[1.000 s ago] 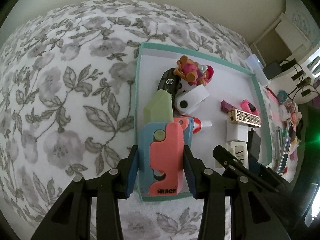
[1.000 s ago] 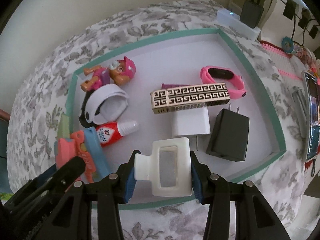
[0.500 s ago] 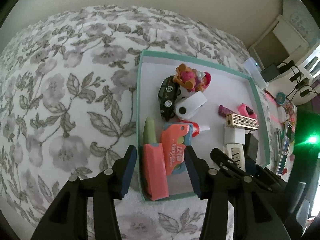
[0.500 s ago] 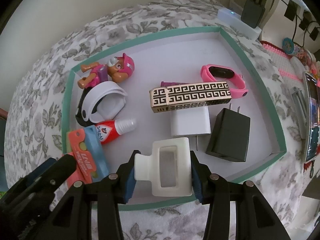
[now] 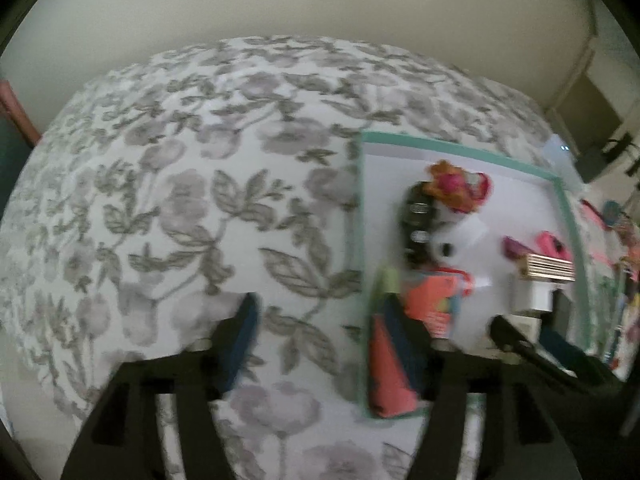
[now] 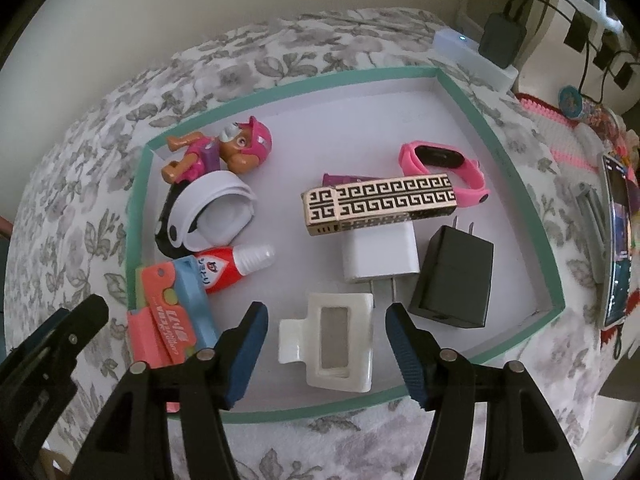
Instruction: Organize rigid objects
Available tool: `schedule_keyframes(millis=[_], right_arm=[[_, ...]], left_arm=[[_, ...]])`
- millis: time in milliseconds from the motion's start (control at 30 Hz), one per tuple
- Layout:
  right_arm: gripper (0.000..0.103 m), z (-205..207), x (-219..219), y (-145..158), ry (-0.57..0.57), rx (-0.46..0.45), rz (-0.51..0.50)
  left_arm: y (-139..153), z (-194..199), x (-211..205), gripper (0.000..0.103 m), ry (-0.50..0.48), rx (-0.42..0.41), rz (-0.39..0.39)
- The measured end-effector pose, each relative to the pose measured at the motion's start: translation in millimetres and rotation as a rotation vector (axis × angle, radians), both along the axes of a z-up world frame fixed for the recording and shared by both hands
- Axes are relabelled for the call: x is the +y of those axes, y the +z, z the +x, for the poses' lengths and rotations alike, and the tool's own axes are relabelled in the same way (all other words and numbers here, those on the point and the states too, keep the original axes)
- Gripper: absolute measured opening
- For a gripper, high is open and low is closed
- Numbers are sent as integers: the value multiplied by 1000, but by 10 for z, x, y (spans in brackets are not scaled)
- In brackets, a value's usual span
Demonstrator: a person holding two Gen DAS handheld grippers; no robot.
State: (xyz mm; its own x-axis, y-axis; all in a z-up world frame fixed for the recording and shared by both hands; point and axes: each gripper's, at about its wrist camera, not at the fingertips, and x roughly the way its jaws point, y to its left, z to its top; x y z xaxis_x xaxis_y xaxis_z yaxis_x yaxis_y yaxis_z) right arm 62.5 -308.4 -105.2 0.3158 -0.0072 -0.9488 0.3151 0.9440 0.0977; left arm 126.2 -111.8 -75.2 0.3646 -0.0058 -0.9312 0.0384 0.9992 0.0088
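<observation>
A teal-rimmed white tray lies on a floral bedcover. My right gripper hangs over its near edge with jaws opening. A white hair clip lies on the tray floor between the pads, touching neither. The left wrist view is blurred. My left gripper is open and still widening, with nothing between its fingers. It straddles the tray's left rim, mostly over the bedcover. A coral and blue toy lies on its side in the tray's near left corner, also seen as the coral toy.
The tray also holds a pup figurine, a white band on a black toy, a red glue tube, a patterned box, a pink watch, and white and black chargers. A phone and plugs sit right.
Both grippers have opened. The left let go of the coral and blue toy, which tipped onto its side, and shifted left. The right released the white clip onto the tray floor.
</observation>
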Motion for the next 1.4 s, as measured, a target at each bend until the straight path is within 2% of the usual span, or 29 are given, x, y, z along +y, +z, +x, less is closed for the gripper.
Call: schedule_keyframes(millis=[33, 100, 267, 300, 333, 400, 767, 1033, 1400], right_arm=[[79, 2, 15, 13, 4, -8, -8], [83, 4, 41, 35, 10, -19, -20], [85, -4, 97, 63, 28, -35, -34], [89, -11, 111, 70, 34, -38, -39], [97, 0, 128, 65, 37, -40, -41], [103, -9, 157, 81, 45, -49, -47], [103, -123, 248, 247, 52, -108, -52], [103, -243, 292, 326, 57, -120, -57], [103, -331, 353, 525, 51, -191, -46]], left_arm=[[-16, 12, 48, 92, 18, -6, 12], [-31, 21, 137, 92, 50, -10, 18], [-86, 27, 313, 92, 103, -3, 18], [-93, 25, 328, 93, 108, 0, 17], [-95, 18, 354, 93, 113, 0, 19], [-89, 2, 376, 93, 117, -4, 19], [80, -140, 488, 93, 113, -42, -15], [237, -281, 558, 93, 115, -82, 20], [384, -373, 639, 93, 123, -122, 30]])
